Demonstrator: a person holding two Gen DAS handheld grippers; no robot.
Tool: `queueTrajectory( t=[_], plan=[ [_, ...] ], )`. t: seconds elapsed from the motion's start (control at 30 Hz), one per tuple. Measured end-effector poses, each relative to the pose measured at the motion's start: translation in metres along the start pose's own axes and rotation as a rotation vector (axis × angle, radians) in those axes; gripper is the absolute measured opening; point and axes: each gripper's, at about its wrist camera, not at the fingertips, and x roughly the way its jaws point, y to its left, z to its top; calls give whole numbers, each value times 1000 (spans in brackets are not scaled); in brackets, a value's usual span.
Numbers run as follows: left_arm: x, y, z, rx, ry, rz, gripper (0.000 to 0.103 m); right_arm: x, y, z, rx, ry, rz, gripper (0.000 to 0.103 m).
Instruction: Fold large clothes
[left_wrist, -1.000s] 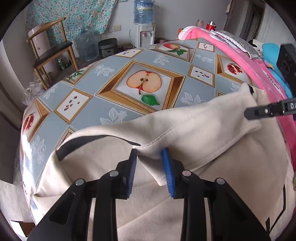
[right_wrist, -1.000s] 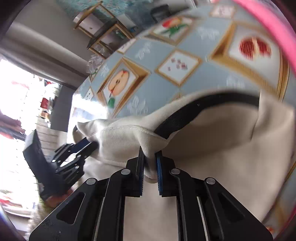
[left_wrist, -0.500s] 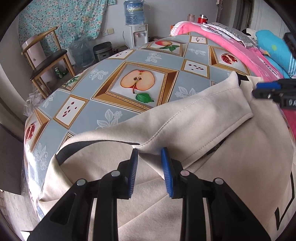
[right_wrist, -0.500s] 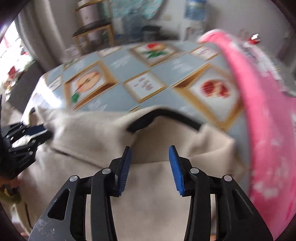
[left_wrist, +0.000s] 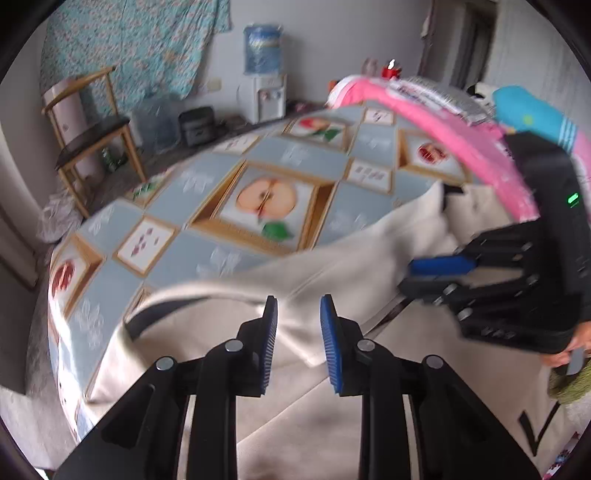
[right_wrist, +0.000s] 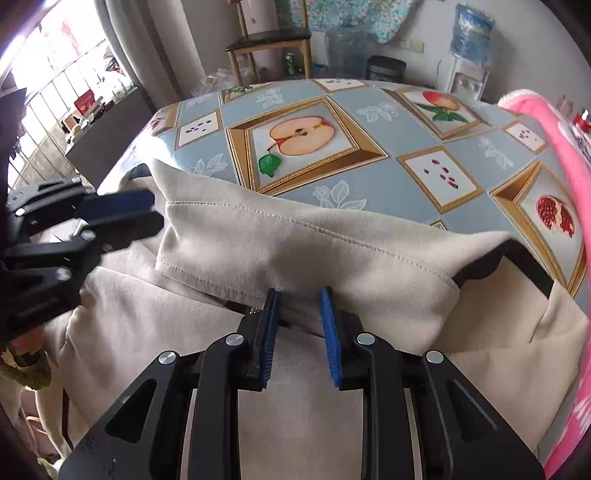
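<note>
Both hand-held grippers hover with jaws spread, holding nothing: the left gripper (left_wrist: 295, 339) and right gripper (right_wrist: 297, 332) sit just above a cream garment (right_wrist: 295, 240). Its folded edge lies directly beneath them on the fruit-patterned tablecloth (right_wrist: 388, 173).

Big cream garment (right_wrist: 295, 243) lies spread across the fruit-print tablecloth, soft and a bit rumpled. Its stitched hem is folded back over the body, with dark trim (black, I think) peeking out at the right corner and along the left edge.
</note>
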Motion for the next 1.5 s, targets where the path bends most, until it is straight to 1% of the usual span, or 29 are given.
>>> queueTrajectory(
  t=[0.07, 0.1, 0.17, 0.2, 0.23, 0.3, 0.37, 0.43, 0.47, 0.5, 0.53, 0.6, 0.67, 0.7, 0.77, 0.83, 0.87, 0.9, 0.97, 1.03, 1.13, 1.17, 1.2, 1.27, 1.3, 1.4, 1.43, 1.5],
  plan=[
    [4, -9, 10, 4, 3, -19, 23, 1, 1, -1, -6, 2, -1, 23],
    [11, -15, 13, 10, 22, -23, 23, 0, 1, -1, -7, 7, 2, 23],
    [34, -25, 12, 41, 105, -1, 23, 3, 1, 2, 1, 20, 5, 22],
    [43, -28, 8, 52, 136, 22, 23, 1, -6, 2, 20, 16, 5, 23],
    [49, -29, 4, 54, 148, 31, 23, -3, -14, 2, 53, 3, 9, 25],
    [47, -26, -1, 39, 121, 19, 23, -18, -38, -1, 148, -41, 30, 37],
    [45, -22, -5, 20, 111, 0, 23, -29, -64, -7, 238, -69, 36, 41],
    [45, -21, -6, 16, 108, -5, 23, -22, -83, -8, 301, -33, 49, 42],
    [45, -22, -6, 19, 110, 0, 23, -15, -85, -9, 305, -9, 74, 35],
    [45, -23, -6, 24, 112, 5, 23, -8, -83, -9, 288, 14, 96, 19],
    [45, -23, -6, 28, 112, 8, 23, -1, -78, -8, 257, 32, 95, 13],
    [45, -24, -7, 31, 111, 6, 23, 2, -70, -2, 211, 19, 16, 10],
    [46, -23, -7, 31, 109, 2, 23, 6, -66, 2, 167, 9, -99, 9],
    [46, -22, -7, 28, 109, -2, 23, 10, -64, 2, 150, 12, -126, 10],
    [46, -22, -7, 26, 109, -3, 23, 9, -61, 0, 131, 9, -149, 10],
    [46, -21, -7, 27, 107, -3, 23, 0, -59, -3, 128, 9, -216, 11],
    [46, -21, -7, 26, 105, -4, 23, -8, -58, -5, 133, -12, -245, 13],
    [46, -21, -7, 26, 104, -5, 23, -18, -58, -7, 142, -42, -250, 19],
    [46, -21, -7, 28, 104, -3, 23, -31, -54, -4, 162, -98, -218, 23],
    [46, -21, -7, 28, 103, 0, 23, -33, -44, 4, 146, -136, -147, 23],
    [45, -21, -8, 20, 103, 1, 23, -14, -25, 20, 99, -146, -85, 24],
    [45, -21, -8, 19, 102, 0, 23, -4, -23, 24, 103, -138, -62, 24],
    [45, -22, -8, 18, 102, 0, 23, 8, -22, 28, 113, -122, -56, 25],
    [45, -21, -8, 15, 99, -2, 23, 30, -24, 30, 113, -94, -69, 25],
    [45, -20, -8, 12, 98, -4, 23, 30, -25, 28, 121, -111, -58, 25],
    [45, -20, -8, 8, 98, -10, 23, 21, -28, 25, 167, -69, -59, 25],
    [45, -19, -8, 6, 97, -12, 23, 14, -28, 22, 164, -79, -68, 25],
    [45, -19, -8, 2, 92, -17, 23, 0, -30, 12, 164, -105, -102, 31]
  ],
)
